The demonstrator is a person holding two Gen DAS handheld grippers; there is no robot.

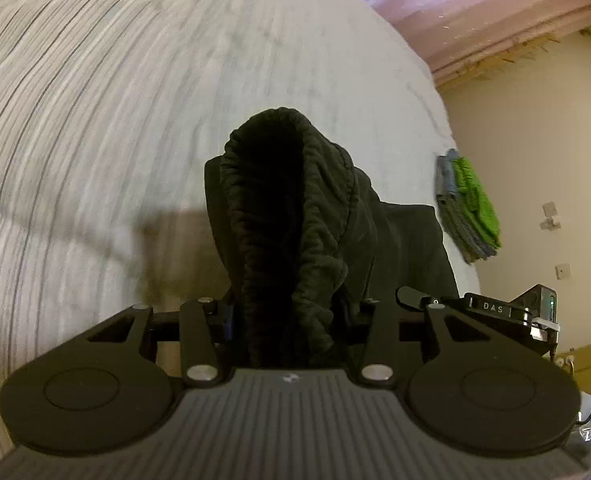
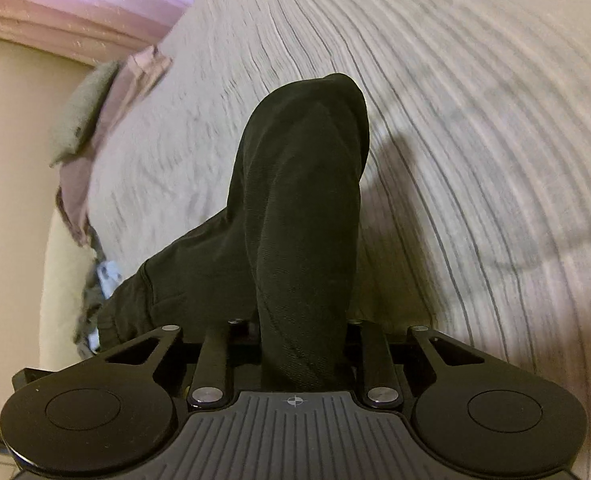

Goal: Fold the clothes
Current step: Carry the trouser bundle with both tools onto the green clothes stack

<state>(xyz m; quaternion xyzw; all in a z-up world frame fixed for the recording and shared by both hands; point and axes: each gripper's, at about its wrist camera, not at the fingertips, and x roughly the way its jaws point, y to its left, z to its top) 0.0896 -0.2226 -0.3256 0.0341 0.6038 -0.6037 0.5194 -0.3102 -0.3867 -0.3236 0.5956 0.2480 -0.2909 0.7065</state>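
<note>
Left wrist view:
Left gripper [image 1: 287, 312]: clamped on gathered waistband of black garment [image 1: 295, 216].
Garment position: raised above striped bedspread [image 1: 95, 120].
Bed edge: folded green and grey clothes [image 1: 469, 208].

Right wrist view:
Right gripper [image 2: 299, 336]: clamped on smooth fold of black garment [image 2: 303, 200].
Beyond: grey and mauve clothes [image 2: 103, 96].

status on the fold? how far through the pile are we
Done: a folded grey-and-green stack sits at the bed's edge. In hand: both grippers are clamped on one black garment, the left gripper on its gathered ribbed band, the right gripper on a smooth bunched part, lifted over the striped bedspread. Left: this piece has no finished fold, and the loose clothes at the far edge look unfolded.
</note>
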